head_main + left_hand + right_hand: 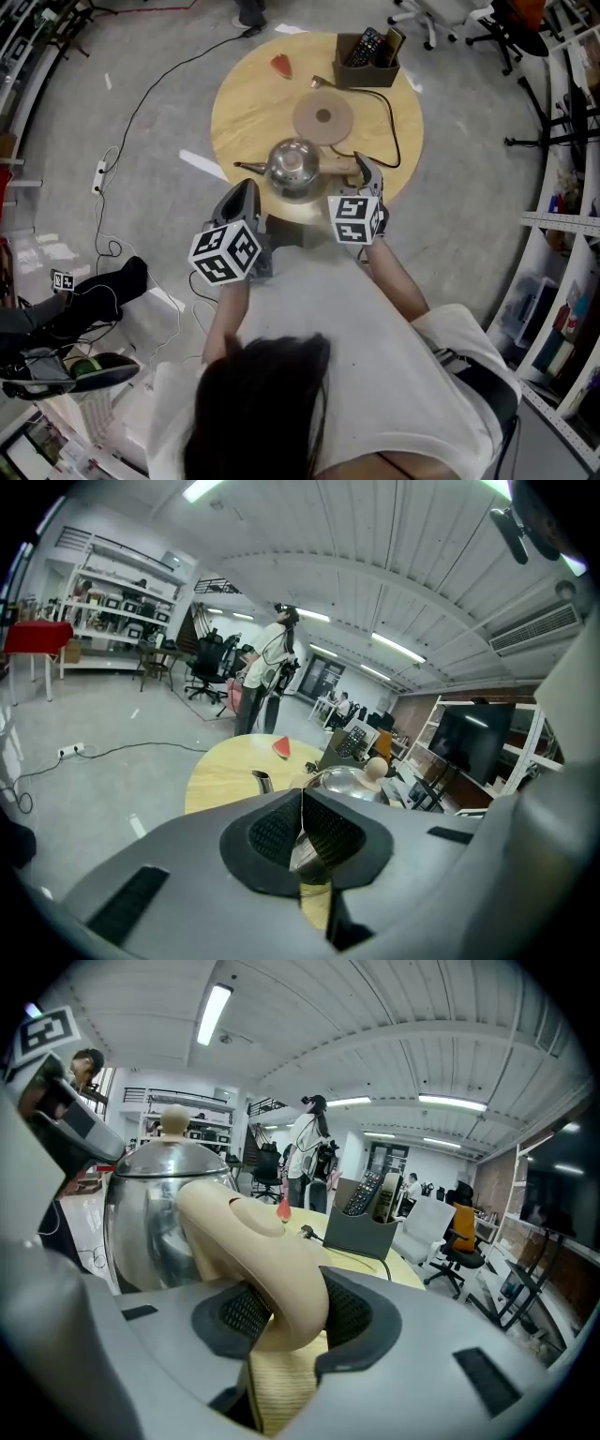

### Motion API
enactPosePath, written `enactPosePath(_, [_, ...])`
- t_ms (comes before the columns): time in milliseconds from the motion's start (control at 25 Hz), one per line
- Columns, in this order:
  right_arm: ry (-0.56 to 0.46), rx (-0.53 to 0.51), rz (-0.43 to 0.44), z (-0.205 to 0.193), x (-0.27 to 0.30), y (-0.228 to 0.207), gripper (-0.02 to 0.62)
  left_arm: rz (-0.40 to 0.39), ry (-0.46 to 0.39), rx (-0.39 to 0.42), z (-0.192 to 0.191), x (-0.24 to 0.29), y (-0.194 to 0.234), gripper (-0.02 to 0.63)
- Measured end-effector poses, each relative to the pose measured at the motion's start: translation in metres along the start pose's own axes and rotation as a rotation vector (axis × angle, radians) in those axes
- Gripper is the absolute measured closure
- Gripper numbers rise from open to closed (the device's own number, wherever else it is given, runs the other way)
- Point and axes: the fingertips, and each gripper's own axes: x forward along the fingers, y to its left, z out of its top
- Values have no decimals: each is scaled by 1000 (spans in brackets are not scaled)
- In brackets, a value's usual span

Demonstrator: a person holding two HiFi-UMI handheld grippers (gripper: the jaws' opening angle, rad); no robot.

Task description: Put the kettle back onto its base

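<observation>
the right gripper (286, 1314) is clamping its pads on the handle (267, 1241) at the lower centre of its own view, one pad pressing each side of the beige loop. judging by the task, this grip is preparing a lift of the kettle (293, 167) by the part made for carrying. the left gripper (302, 829) is holding its pads together with nothing between them, hovering near the lower left edge of the table (239, 108) in the head view, probably idling or ready to steady.

the kettle is sitting on the table near its lower edge, spout (261, 780) pointing left and handle pointing right into the grip. the base (322, 119) is lying just above it in that view, near but apart, with its cord (396, 131) curling down the right side. the carry is therefore looking short: up, across, then down onto the base's centre.

the head view is showing the gap between kettle and base, while neither gripper view is showing the base at all. only the right gripper view is showing pads meeting handle; from above, the marker cube is covering that contact. the left gripper view is showing its shut pads, with the spout beyond them.
</observation>
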Motion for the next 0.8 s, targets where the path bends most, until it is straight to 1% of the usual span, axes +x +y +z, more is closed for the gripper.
enactPosePath(200, [-31,1,-12,3,-1,-1,443,19,-7,-36,-1,0,8,578])
enactPosePath(480, [-83,27,-30,21,-5,-10,445,24,-2,-82,-2,0,17,578])
enactPosePath(600, [-100,47,-49,26,-6,-17,445,19,5,-87,-2,4,18,578])
enactPosePath(800, [-139,36,-59,40,-17,-25,445,7,15,-84,-3,7,13,578])
